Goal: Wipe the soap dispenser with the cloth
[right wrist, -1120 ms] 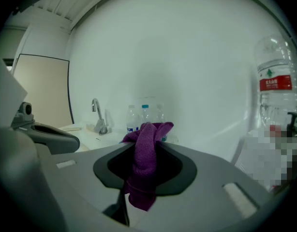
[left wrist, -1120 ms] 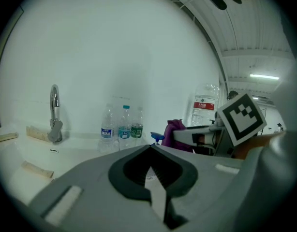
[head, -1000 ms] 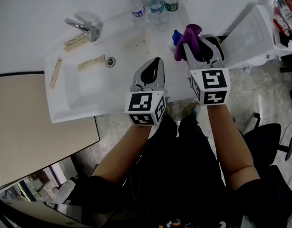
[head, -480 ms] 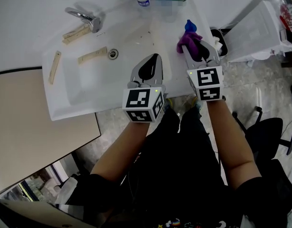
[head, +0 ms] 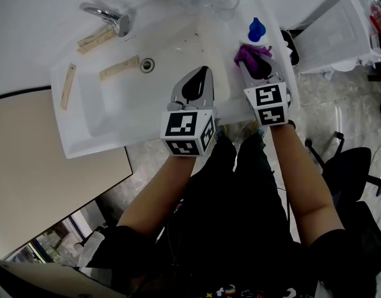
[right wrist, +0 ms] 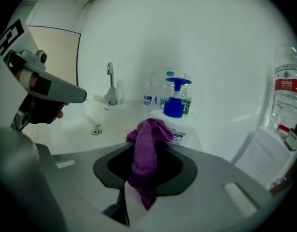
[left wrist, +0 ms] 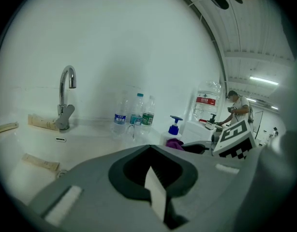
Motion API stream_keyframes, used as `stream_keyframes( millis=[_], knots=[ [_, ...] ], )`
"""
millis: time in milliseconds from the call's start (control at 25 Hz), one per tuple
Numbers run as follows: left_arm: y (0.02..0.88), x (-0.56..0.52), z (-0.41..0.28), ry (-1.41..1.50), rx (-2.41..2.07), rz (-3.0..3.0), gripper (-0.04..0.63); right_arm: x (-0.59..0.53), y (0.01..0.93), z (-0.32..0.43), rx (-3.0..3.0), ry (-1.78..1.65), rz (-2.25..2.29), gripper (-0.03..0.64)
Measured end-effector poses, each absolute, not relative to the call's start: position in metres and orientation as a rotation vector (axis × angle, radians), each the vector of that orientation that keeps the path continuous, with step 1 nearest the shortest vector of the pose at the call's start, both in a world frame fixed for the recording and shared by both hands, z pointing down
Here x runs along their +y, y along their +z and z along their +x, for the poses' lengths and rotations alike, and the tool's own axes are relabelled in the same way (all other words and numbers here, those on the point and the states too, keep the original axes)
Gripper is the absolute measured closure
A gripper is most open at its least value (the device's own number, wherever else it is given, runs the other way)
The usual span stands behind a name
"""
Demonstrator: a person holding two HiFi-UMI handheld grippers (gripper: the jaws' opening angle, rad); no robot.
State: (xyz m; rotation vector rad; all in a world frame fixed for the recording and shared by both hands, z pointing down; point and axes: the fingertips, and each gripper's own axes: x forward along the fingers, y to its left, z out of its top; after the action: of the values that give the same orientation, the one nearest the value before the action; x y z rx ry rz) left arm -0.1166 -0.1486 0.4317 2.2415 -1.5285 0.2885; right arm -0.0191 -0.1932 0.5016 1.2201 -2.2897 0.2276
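Our right hand-held gripper [head: 259, 70] clamps the purple cloth [head: 249, 54] just beside the blue-topped soap dispenser [head: 257, 30]; our left hand-held gripper [head: 201, 76], jaws together and empty, hangs over the sink [head: 110, 104].

White washbasin [head: 85, 132] with chrome tap [head: 108, 17] set against a plain white wall [left wrist: 119, 37], a beige tabletop [head: 41, 172] just beside it at left. Speckled grey floor [head: 342, 107] below, with a white plastic cabinet [head: 342, 39] and a black office chair [head: 352, 176] at right. Farther off, a ribbed white ceiling [left wrist: 245, 37] lit by a strip light [left wrist: 264, 80].
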Motion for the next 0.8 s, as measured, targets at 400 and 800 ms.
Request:
stream_keyframes(
  millis=[400, 800],
  knots=[
    [0.41, -0.158, -0.123, 0.238, -1.509, 2.292, 0.595, -0.201, 0.422, -0.047, -2.401, 0.166, 1.318, 0.485],
    [0.414, -0.163, -0.14, 0.247, -1.519, 2.282, 0.595, -0.218, 0.434, -0.067, -2.404, 0.177, 1.359, 0.483]
  ],
)
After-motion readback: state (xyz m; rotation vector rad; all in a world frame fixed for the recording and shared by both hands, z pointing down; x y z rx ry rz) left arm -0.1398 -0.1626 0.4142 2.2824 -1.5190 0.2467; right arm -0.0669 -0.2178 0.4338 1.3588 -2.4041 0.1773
